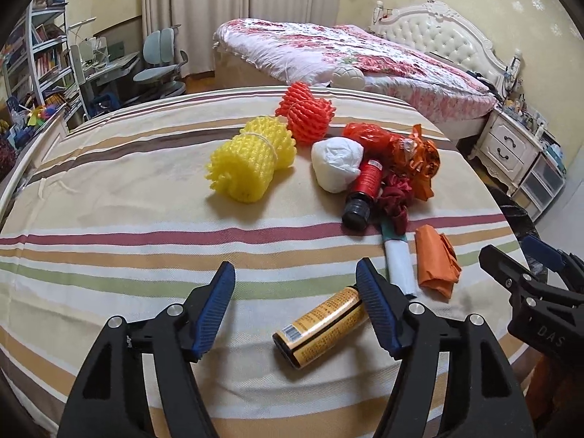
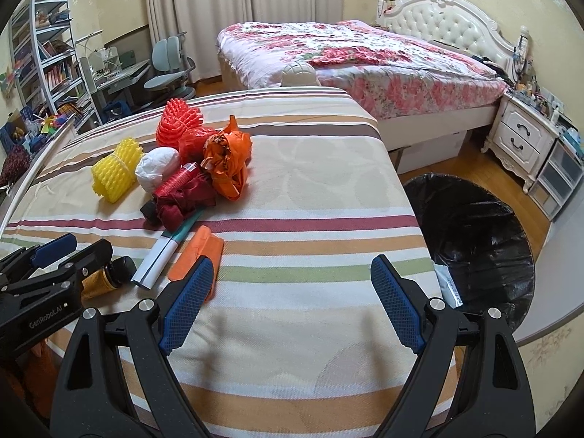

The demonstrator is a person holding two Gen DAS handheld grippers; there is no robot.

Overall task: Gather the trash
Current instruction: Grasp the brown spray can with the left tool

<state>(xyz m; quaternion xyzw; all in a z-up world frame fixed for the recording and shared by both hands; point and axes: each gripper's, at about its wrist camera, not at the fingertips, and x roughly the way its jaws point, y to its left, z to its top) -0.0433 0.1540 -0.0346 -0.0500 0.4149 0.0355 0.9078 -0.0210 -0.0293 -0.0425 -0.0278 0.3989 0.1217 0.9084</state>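
Trouble may come from the yellow bottle (image 1: 323, 326), lying between the spread fingers of the left gripper (image 1: 295, 306) unpinched and able to roll, while the right gripper (image 2: 292, 303) hangs wide and empty.

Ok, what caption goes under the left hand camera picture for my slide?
Open left gripper over a yellow bottle lying on the striped tablecloth, with more trash piled behind.
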